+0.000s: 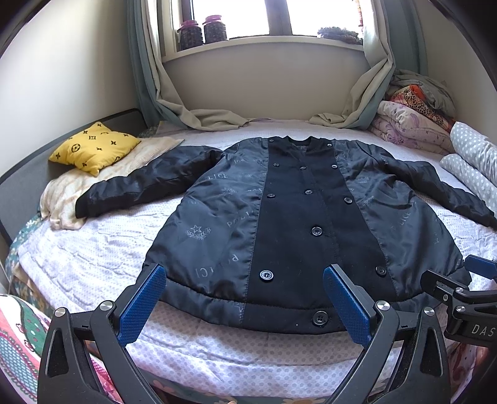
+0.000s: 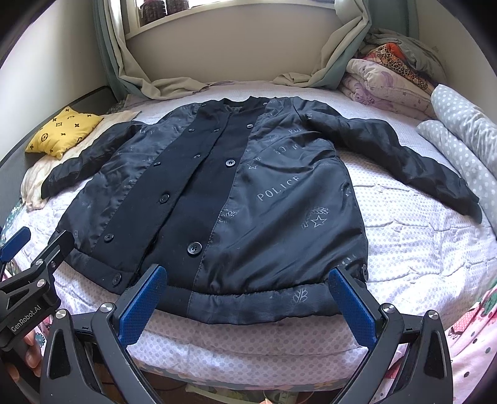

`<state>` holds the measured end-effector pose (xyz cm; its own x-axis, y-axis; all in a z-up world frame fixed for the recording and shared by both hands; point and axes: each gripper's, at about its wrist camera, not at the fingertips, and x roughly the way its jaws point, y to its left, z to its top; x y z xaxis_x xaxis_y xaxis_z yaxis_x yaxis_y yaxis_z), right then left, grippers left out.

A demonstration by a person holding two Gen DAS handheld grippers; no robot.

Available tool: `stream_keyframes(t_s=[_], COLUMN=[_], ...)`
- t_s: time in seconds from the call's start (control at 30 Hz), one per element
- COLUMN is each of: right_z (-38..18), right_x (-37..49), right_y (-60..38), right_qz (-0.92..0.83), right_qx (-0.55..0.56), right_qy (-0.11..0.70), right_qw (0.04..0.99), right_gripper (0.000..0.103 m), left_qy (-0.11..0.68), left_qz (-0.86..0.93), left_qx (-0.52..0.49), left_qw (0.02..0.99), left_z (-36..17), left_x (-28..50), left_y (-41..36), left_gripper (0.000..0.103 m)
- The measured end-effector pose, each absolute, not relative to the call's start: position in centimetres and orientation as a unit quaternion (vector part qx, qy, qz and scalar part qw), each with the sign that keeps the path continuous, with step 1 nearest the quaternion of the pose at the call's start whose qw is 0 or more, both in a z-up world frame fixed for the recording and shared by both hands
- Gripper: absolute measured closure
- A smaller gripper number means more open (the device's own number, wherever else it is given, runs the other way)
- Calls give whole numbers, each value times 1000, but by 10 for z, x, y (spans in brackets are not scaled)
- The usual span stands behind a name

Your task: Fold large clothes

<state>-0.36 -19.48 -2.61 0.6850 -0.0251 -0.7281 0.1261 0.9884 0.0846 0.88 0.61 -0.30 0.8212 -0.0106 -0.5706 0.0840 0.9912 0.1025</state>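
Both grippers, left gripper [image 1: 243, 303] and right gripper [image 2: 247, 303], are hovering wide apart at the near hem of the dark coat [image 1: 289, 217] printed "POLICE", which is lying flat on the bed [image 1: 93, 251].

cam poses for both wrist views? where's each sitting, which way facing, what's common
Left wrist: at the bed's foot edge, facing the window, over the coat's left hem; own open left tongs show, right tongs at right edge.
Right wrist: same edge, further right, over the right hem; open right tongs, left tongs and fingers at left.
Shared: coat, yellow pillow, window.
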Motion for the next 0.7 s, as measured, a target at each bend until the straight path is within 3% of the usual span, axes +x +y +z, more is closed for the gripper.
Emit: stream_keyframes(t_s=[0.7], right_z=[-25], right_x=[-5], right_y=[-196], right_qz=[-44], right_qx=[62], right_qy=[394], right_qw=[916], right_gripper=[0], left_qy=[297], left_qz=[-24], left_qx=[64], left_qw=[952], left_z=[-3], left_x=[9], left_y=[4], left_gripper=[0])
